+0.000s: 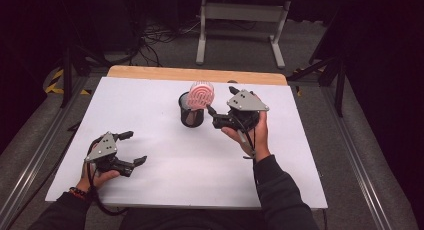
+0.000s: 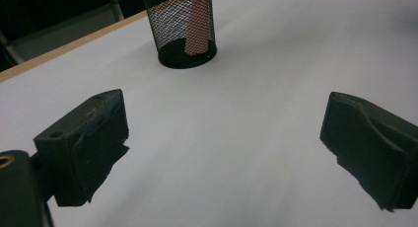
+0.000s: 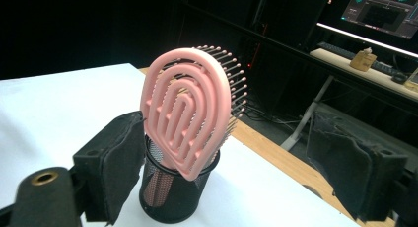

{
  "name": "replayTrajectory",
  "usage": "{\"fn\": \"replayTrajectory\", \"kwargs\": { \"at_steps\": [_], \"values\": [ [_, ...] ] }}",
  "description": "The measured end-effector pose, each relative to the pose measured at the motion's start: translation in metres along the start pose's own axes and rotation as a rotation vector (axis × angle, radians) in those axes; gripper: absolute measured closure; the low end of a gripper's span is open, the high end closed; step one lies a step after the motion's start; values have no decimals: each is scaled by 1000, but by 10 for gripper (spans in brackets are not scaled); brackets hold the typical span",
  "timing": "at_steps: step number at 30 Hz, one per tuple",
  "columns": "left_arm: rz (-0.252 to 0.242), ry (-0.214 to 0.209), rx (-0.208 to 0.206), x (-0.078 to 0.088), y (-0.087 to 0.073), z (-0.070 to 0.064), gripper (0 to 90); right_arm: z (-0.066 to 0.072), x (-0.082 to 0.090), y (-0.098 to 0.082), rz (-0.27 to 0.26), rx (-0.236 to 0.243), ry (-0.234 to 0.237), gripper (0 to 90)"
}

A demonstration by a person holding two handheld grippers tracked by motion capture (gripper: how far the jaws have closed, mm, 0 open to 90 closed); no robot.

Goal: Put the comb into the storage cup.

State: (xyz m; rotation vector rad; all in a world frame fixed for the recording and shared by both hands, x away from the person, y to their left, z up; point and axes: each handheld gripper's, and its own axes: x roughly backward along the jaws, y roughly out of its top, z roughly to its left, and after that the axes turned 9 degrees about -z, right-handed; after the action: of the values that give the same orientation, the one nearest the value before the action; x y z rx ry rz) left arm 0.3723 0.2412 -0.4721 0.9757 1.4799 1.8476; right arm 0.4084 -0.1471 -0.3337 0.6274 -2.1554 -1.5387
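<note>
Both jaws of my right hand-held gripper (image 3: 236, 163) gape empty | brush (image 3: 190, 113) between them, top-heavy | nudge tips mesh cup (image 3: 177, 197).

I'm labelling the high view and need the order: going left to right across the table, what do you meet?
Left gripper, open on the white table cover → black mesh cup holding the pink hairbrush → right gripper, open beside the cup.
</note>
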Motion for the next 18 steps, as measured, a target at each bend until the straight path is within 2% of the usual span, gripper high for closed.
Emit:
{"fn": "replayTrajectory", "kwargs": {
  "at_steps": [18],
  "values": [
    [3,4,-5,-1,0,0,50,-3,17,-10,8,10,0,152]
  ]
}}
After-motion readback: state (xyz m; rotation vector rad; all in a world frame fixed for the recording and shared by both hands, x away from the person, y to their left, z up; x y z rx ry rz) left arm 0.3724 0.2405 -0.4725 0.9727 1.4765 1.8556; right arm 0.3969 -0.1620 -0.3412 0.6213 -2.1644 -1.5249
